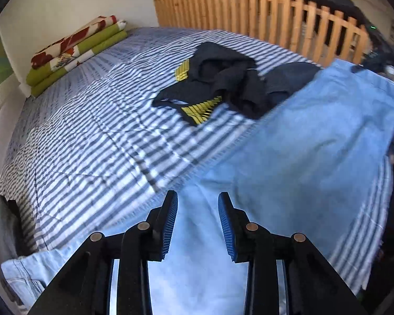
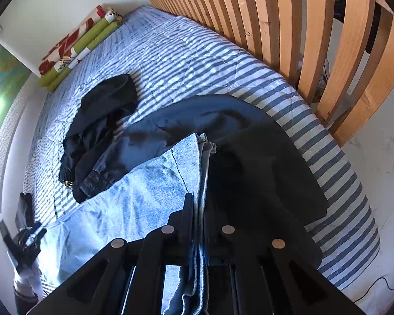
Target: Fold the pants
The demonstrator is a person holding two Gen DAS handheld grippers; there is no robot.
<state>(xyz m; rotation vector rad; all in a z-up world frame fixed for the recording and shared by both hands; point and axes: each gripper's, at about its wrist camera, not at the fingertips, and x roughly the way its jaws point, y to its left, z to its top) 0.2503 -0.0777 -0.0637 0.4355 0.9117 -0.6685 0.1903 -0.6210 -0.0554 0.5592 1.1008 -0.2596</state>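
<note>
1. at the bottom centre of the left wrist view the left gripper (image 1: 197, 204) is seen with its blue-padded fingers (image 1: 170, 223) apart; nothing is between them, and light blue cloth is seen through the gap below.
2. at the bottom centre of the right wrist view the right gripper (image 2: 197, 210) is seen drawn together, clamped on the stitched edge of the light blue pants (image 2: 144, 189), which runs up between its fingers.
3. the pants are spread over the near side of the bed: in the left wrist view they fill the lower and right part of the frame (image 1: 315, 136), and in the right wrist view they stretch from the centre to the lower left.
4. at the lower left of the right wrist view the other gripper is seen blurred, near the far end of the pants.
5. just beyond the pants a dark navy garment (image 2: 170, 131) is lain across the striped bedcover (image 2: 183, 52), its edge overlapped by the pants; a black garment with yellow stripes (image 1: 210, 84) is heaped beside it.
6. right of centre in the right wrist view a black cloth (image 2: 262, 178) is draped over the bed edge, touching the pants.
7. at the upper left a folded green and red blanket (image 1: 73, 52) is set against the wall.
8. along the upper right a wooden slatted rail (image 1: 262, 18) is stood behind the bed, with dark clothes hung over it.
</note>
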